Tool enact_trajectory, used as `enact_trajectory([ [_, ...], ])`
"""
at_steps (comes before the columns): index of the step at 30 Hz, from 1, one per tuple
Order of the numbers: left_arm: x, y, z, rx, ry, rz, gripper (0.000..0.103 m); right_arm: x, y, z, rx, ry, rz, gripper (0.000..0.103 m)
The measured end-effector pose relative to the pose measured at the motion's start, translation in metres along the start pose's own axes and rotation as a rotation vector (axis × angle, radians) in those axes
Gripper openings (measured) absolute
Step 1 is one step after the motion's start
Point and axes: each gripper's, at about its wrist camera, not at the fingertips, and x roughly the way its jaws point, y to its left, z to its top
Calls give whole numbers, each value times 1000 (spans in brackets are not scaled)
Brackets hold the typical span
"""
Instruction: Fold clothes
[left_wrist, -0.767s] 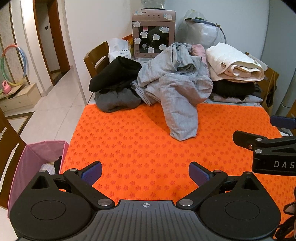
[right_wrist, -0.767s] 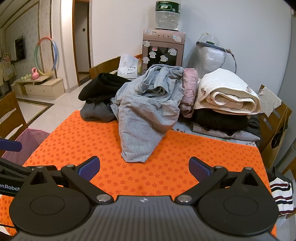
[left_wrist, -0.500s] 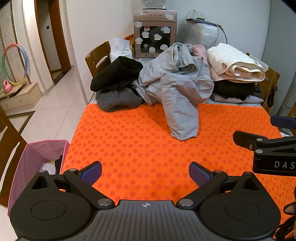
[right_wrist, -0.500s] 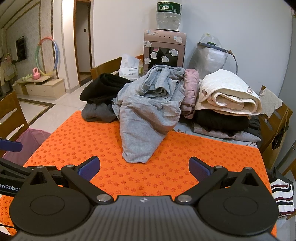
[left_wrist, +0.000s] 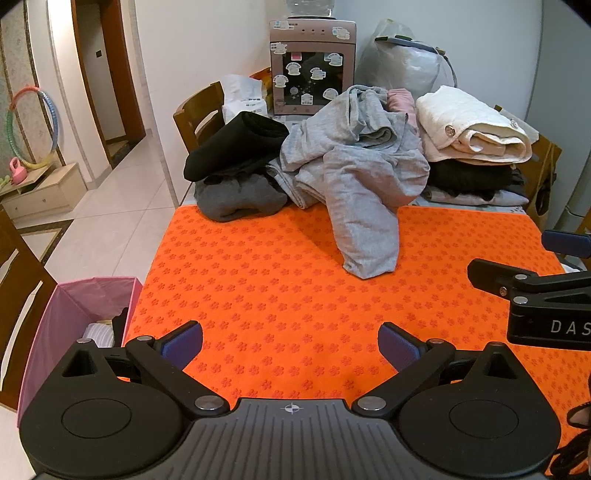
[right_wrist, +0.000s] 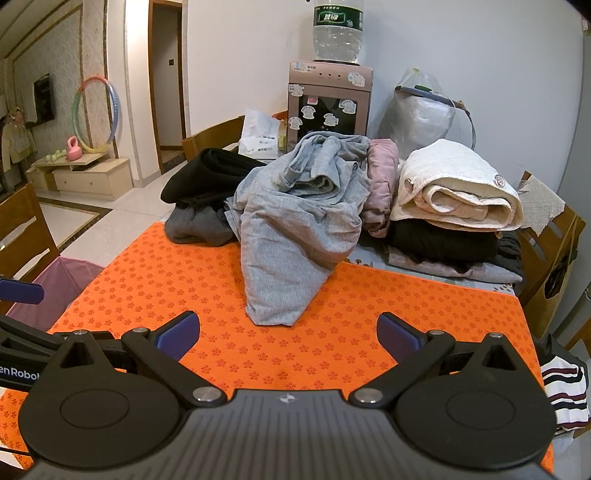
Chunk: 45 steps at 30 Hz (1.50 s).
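A crumpled light grey garment (left_wrist: 354, 184) lies at the far side of the orange mat (left_wrist: 288, 295), one end hanging forward onto it; it also shows in the right wrist view (right_wrist: 295, 229). Black and dark grey clothes (left_wrist: 236, 173) lie to its left. A rolled cream garment (left_wrist: 476, 129) tops dark clothes on the right. My left gripper (left_wrist: 290, 343) is open and empty over the mat's near edge. My right gripper (right_wrist: 288, 336) is open and empty, just short of the grey garment's hanging end; part of it shows at the right of the left wrist view (left_wrist: 532, 291).
A pink fabric bin (left_wrist: 74, 325) stands on the floor left of the table. Wooden chairs (left_wrist: 199, 114) stand at the far left and right. A water dispenser (right_wrist: 328, 103) and a plastic bag (right_wrist: 421, 110) are behind the pile. Striped cloth (right_wrist: 565, 387) hangs at the right.
Both grippers have moved slightly forward toward the clothes pile. Both stay open and empty.
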Motion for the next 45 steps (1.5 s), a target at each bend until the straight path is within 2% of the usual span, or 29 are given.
enact_trajectory([
  [45, 2, 2, 0, -8, 14, 7, 103, 4, -4, -1, 6, 13, 14, 103],
])
